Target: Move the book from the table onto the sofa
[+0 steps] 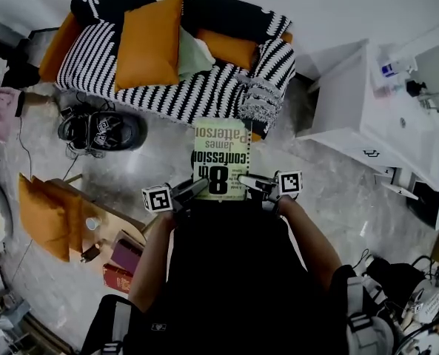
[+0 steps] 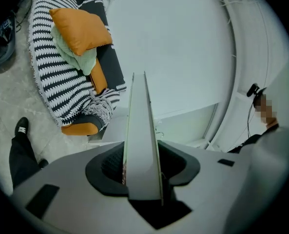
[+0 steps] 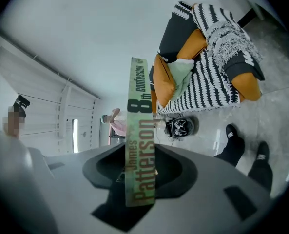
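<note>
Head view shows the book [image 1: 220,161] already off the desk [image 1: 109,217], held flat above the floor with the left tongs [image 1: 194,189] and right tongs [image 1: 253,184] each clamped on one side edge, just short of the sofa [image 1: 204,95], where it is not yet laid.

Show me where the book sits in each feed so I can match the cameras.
Head view: the book is at centre, cover up, clamped between the left gripper and the right gripper.
Left gripper view: the book is at centre, page edge on, rising from the jaws.
Right gripper view: the book is at centre, spine towards the camera.
Shared landmark: the striped sofa, at top in the head view, upper left in the left gripper view, upper right in the right gripper view.
</note>
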`<state>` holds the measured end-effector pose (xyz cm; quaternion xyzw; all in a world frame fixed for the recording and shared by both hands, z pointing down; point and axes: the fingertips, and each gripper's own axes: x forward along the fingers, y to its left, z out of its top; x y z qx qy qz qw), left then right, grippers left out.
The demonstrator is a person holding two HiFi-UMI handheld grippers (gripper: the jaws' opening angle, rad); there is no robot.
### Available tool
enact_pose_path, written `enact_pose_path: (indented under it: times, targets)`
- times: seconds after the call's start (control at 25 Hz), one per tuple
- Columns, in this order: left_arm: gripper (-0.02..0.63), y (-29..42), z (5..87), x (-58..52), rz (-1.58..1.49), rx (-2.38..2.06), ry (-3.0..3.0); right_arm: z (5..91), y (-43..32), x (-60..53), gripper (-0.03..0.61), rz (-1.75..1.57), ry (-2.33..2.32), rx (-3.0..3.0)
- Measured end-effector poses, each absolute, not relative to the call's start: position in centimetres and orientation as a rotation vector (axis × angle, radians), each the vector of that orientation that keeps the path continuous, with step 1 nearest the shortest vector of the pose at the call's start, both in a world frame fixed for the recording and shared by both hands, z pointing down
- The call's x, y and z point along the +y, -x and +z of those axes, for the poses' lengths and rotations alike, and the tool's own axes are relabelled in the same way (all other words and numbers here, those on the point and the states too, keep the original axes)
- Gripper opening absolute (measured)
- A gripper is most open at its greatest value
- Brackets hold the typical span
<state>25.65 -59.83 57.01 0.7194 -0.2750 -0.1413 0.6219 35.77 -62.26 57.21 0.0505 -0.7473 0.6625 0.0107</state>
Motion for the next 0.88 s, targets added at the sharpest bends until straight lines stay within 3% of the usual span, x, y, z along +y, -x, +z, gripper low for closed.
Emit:
enact_pose_path:
  times: [0.6,0.88]
  targets:
    - [0.179,-16.4,58.7,-71.7,-0.143,-0.408,-1.695,58.0,-26.6,-72.9,0.173,2.028,-0.405,-2.314]
    - [0.183,-16.9,59.4,-77.5,-0.02,-0.346,-1.716,59.4,-27.2,-77.5,0.173,2.114,-0.502,-2.306]
